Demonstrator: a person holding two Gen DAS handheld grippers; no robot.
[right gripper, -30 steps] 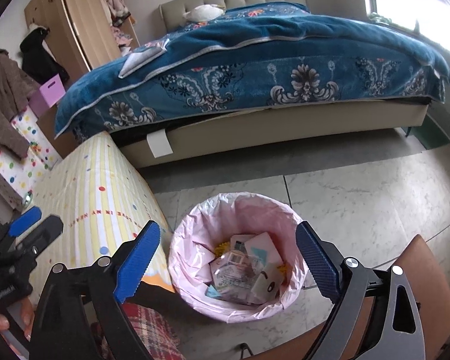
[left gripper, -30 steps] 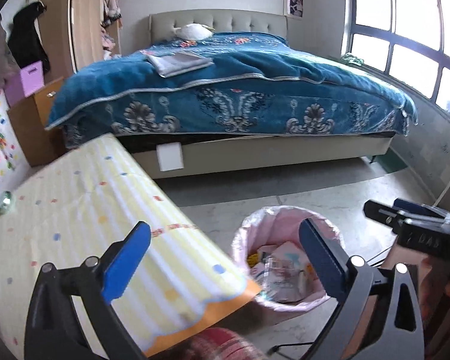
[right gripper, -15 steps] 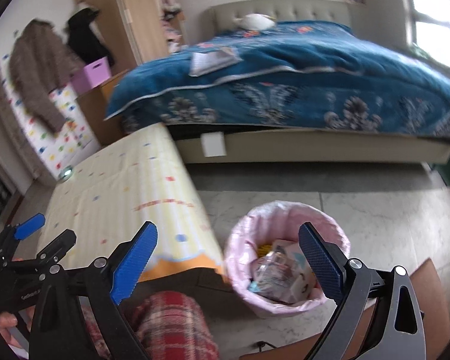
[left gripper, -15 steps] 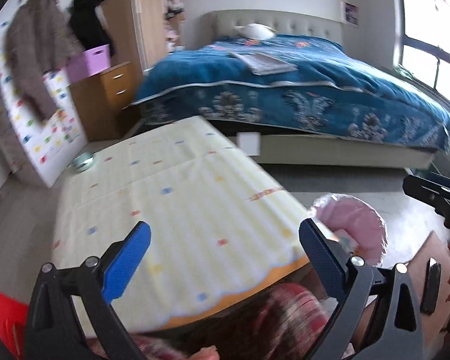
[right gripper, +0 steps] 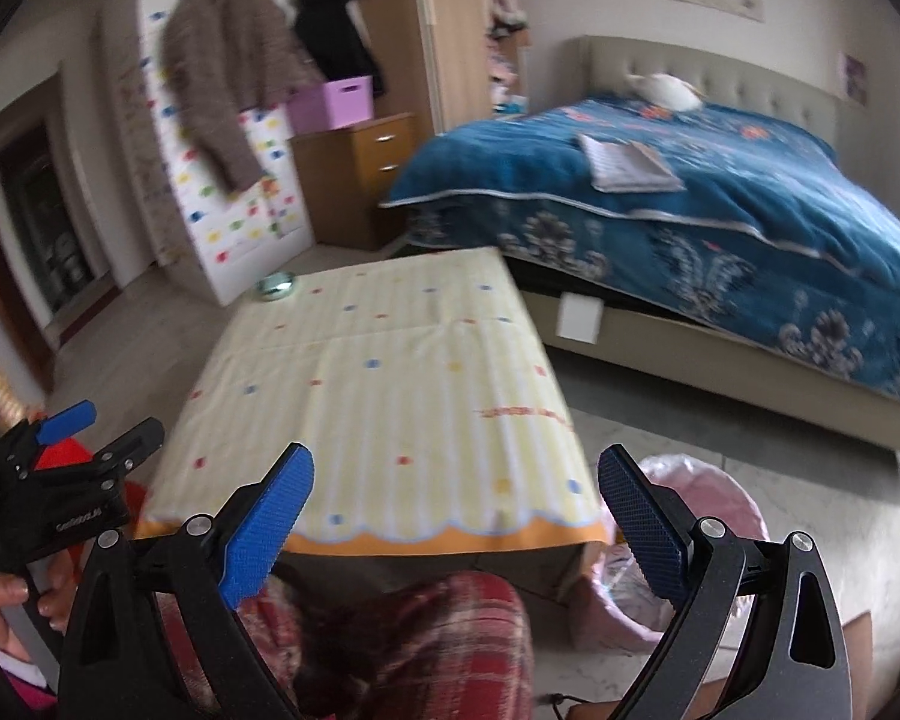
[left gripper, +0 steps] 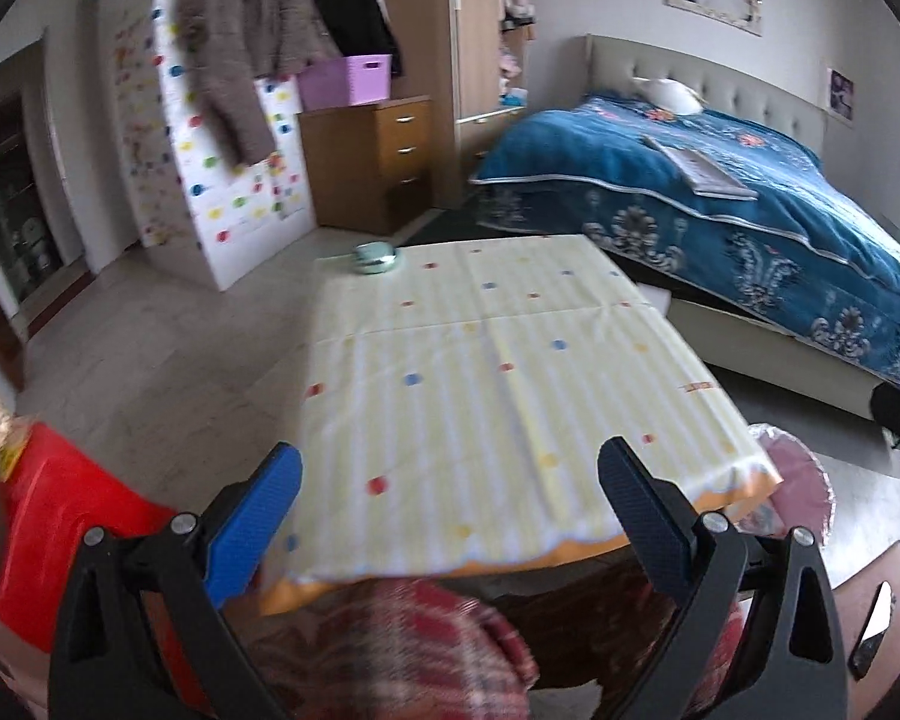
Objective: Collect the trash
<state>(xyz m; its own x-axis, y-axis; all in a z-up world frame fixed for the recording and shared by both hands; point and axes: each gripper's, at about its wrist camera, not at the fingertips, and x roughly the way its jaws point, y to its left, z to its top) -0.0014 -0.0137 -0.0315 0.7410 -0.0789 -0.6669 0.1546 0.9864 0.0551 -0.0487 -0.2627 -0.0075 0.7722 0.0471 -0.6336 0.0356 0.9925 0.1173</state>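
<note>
Both views have swung leftward off the pink-lined trash bin (right gripper: 696, 516), which a second ago sat centred between the right tool's fingers and now peeks out at the desk's right corner. The left tool (left gripper: 450, 486) and right tool (right gripper: 456, 492) both hang with jaws apart and nothing between them, over the desk (left gripper: 510, 372), probably scanning it for trash. Only a small green object (left gripper: 375, 256) sits at its far corner.

The tablecloth (left gripper: 492, 384) is pale yellow with white stripes, coloured dots and an orange scalloped hem. The bedspread (right gripper: 720, 210) is deep blue with grey floral motifs. The bin bag (right gripper: 702, 504) is pink. The box (left gripper: 345, 79) is lilac.
</note>
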